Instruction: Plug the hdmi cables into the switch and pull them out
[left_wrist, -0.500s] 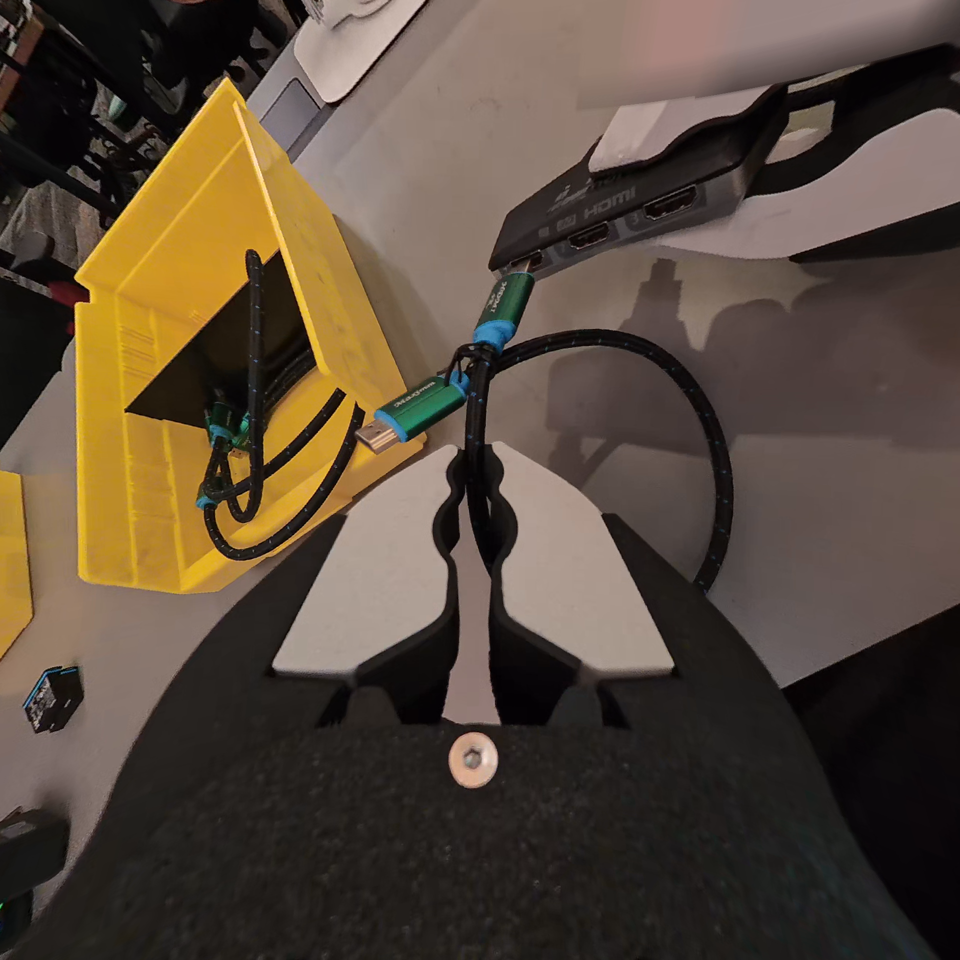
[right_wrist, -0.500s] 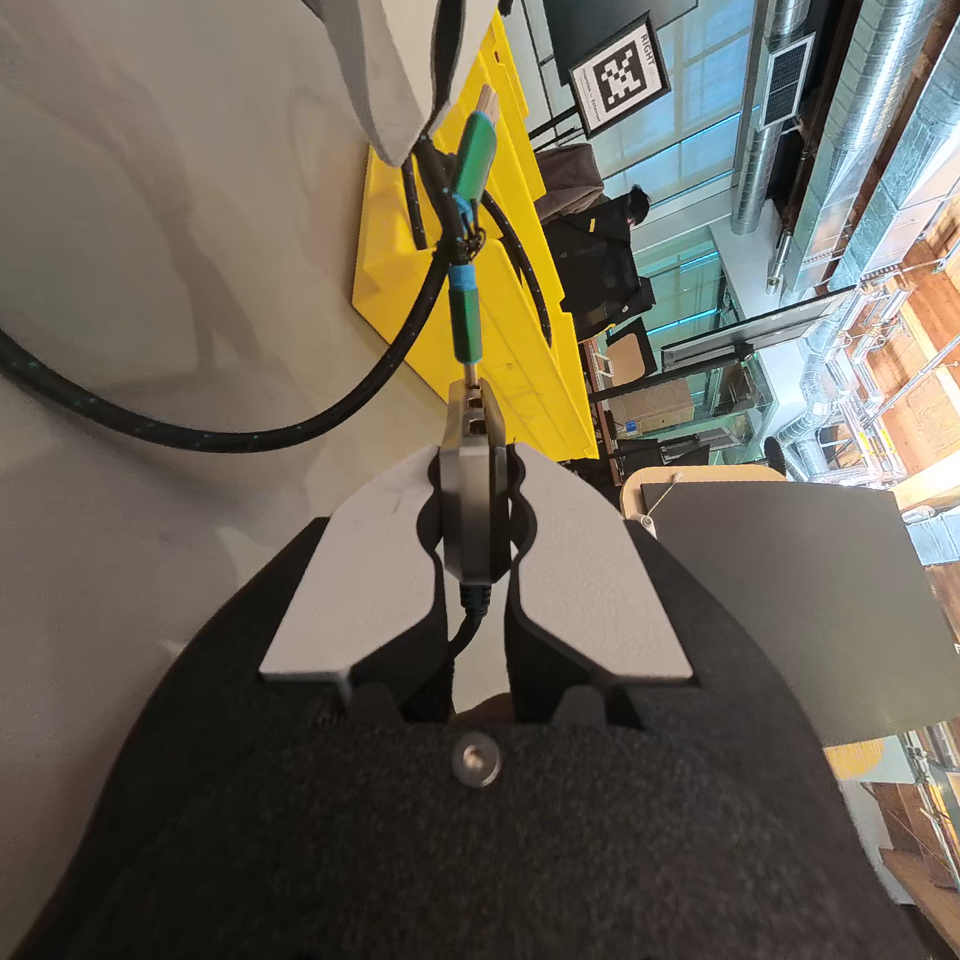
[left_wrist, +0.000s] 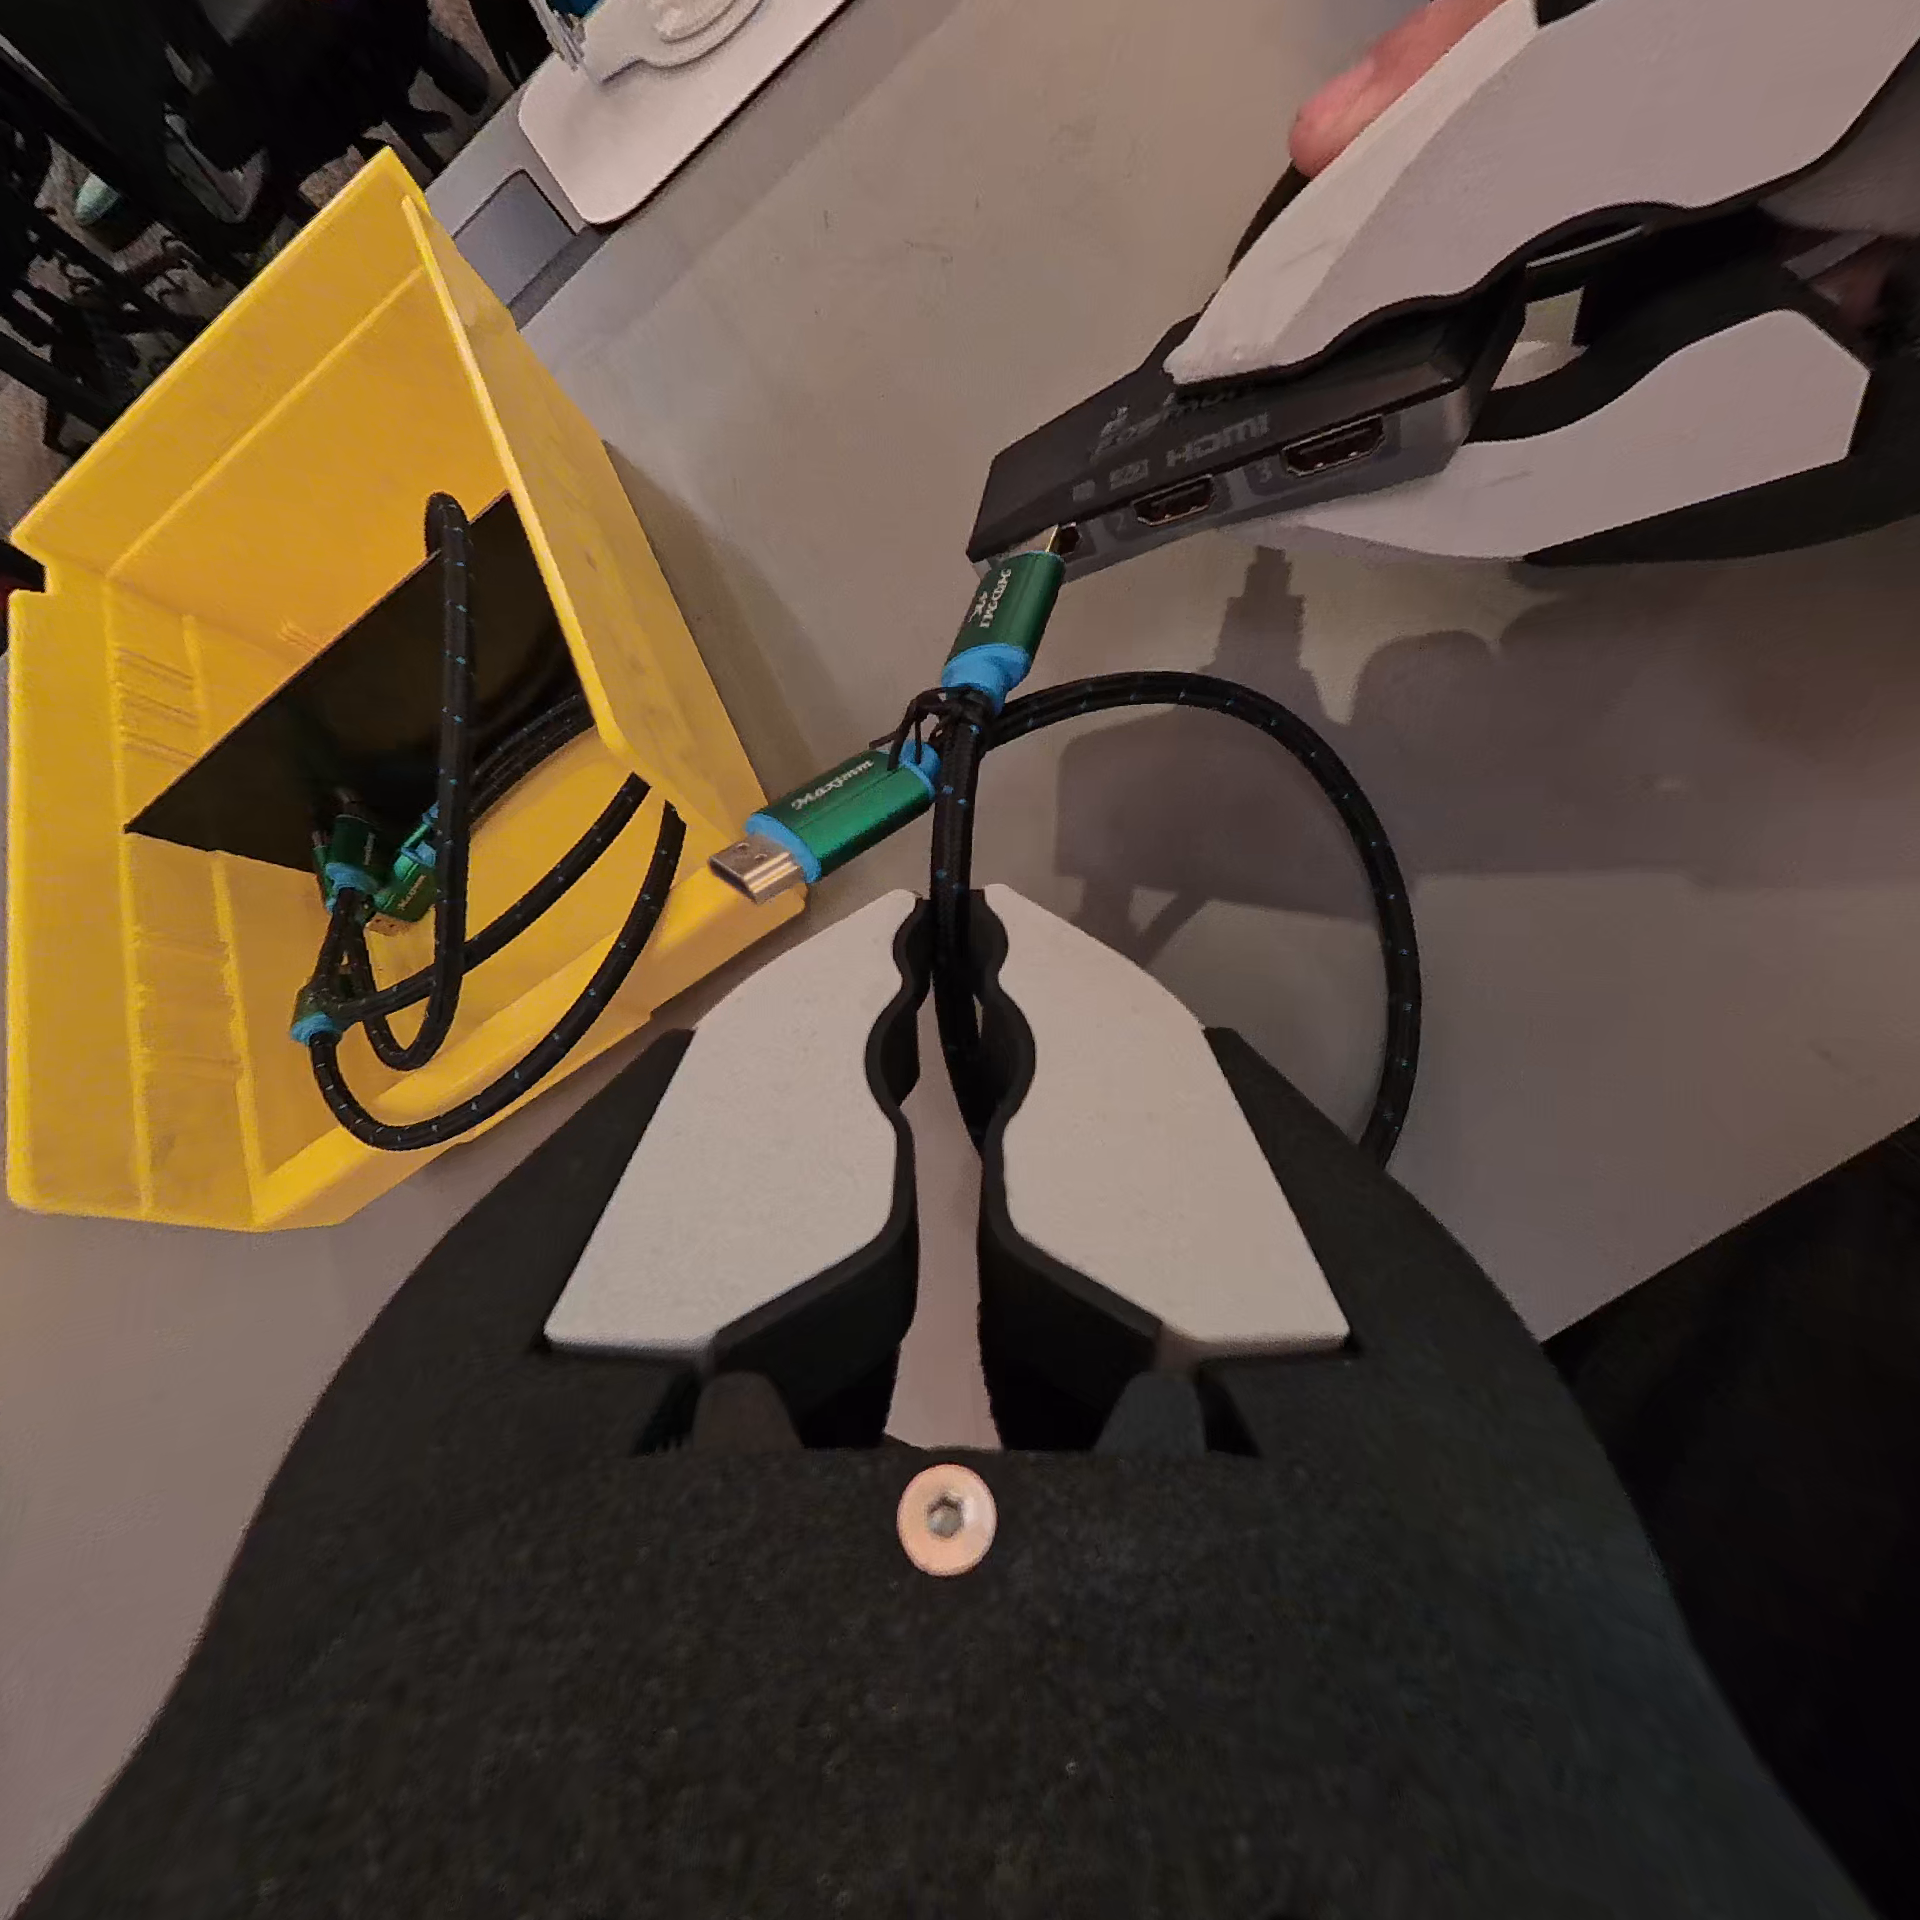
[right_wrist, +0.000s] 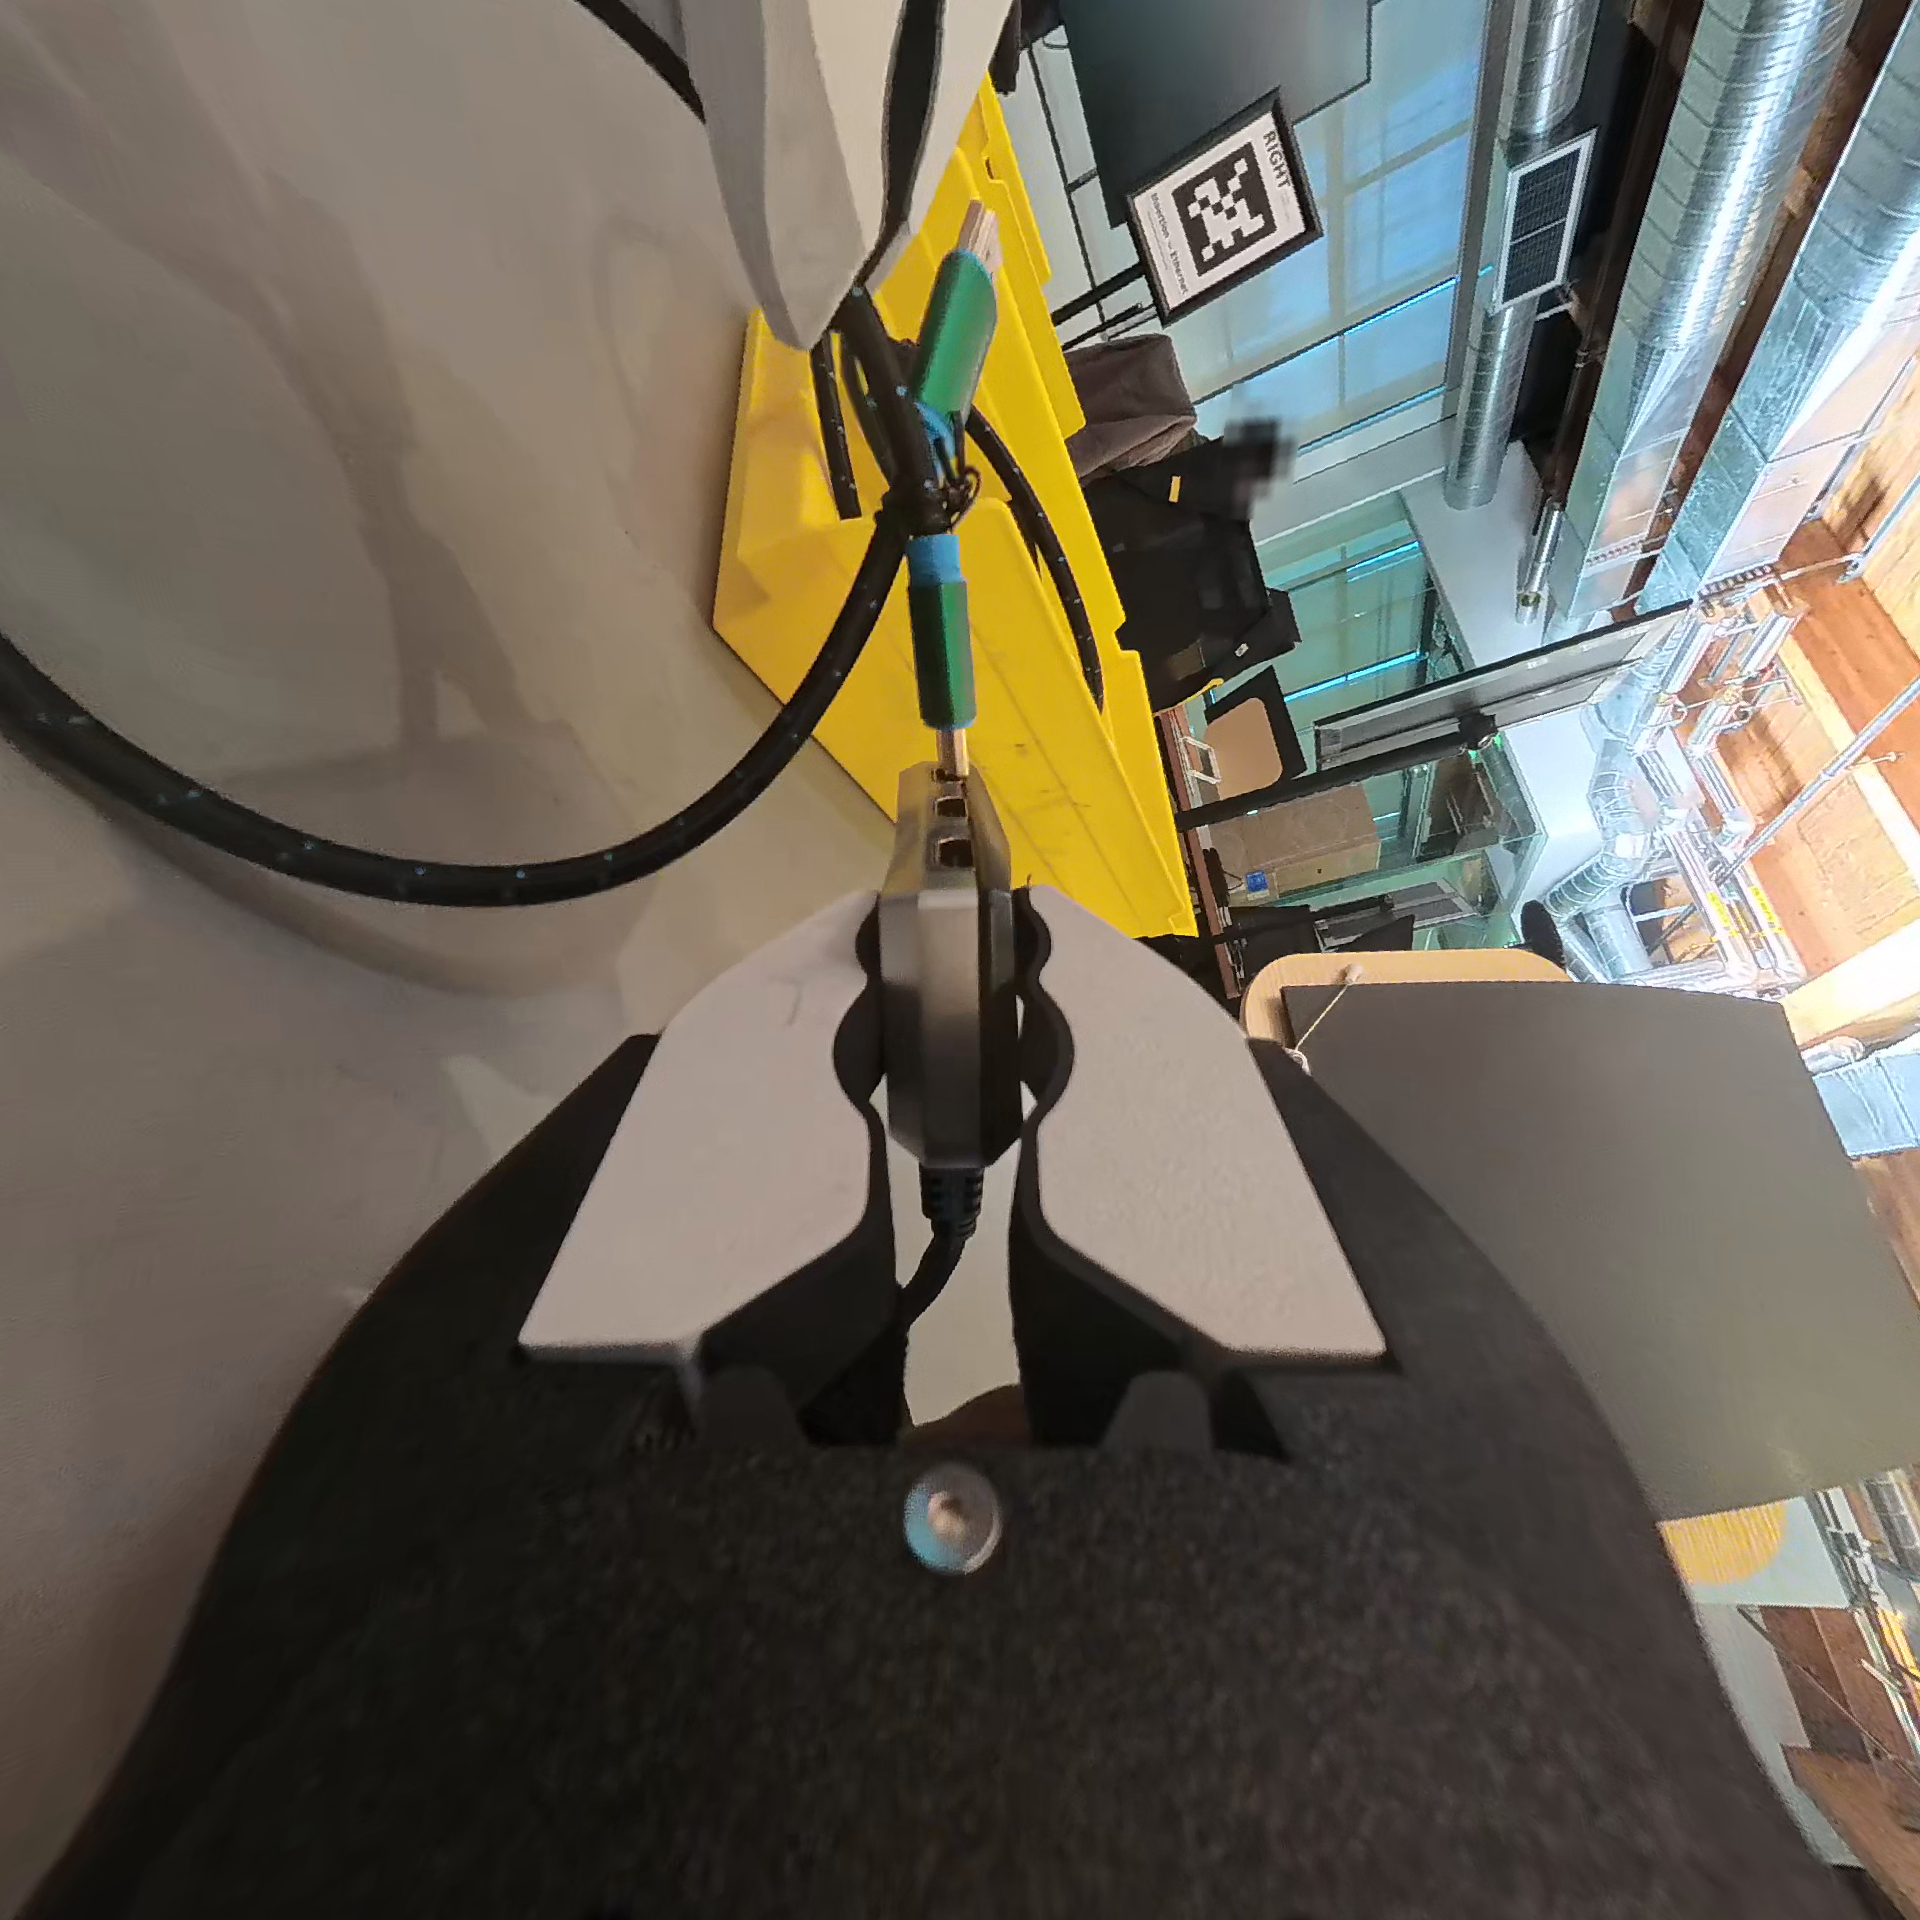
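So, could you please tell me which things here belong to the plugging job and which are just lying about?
In the job:
- switch, clamped in the right gripper
- braided cable, pinched in the left gripper
- plugged connector
- free connector

Lying about:
- yellow bin with spare cables
- white pad

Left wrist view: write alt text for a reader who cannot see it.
The left gripper fingers pinch a black braided HDMI cable whose green plug sits at the end port of a dark switch held by the right gripper. The cable's other plug hangs free beside a yellow bin holding more cables.
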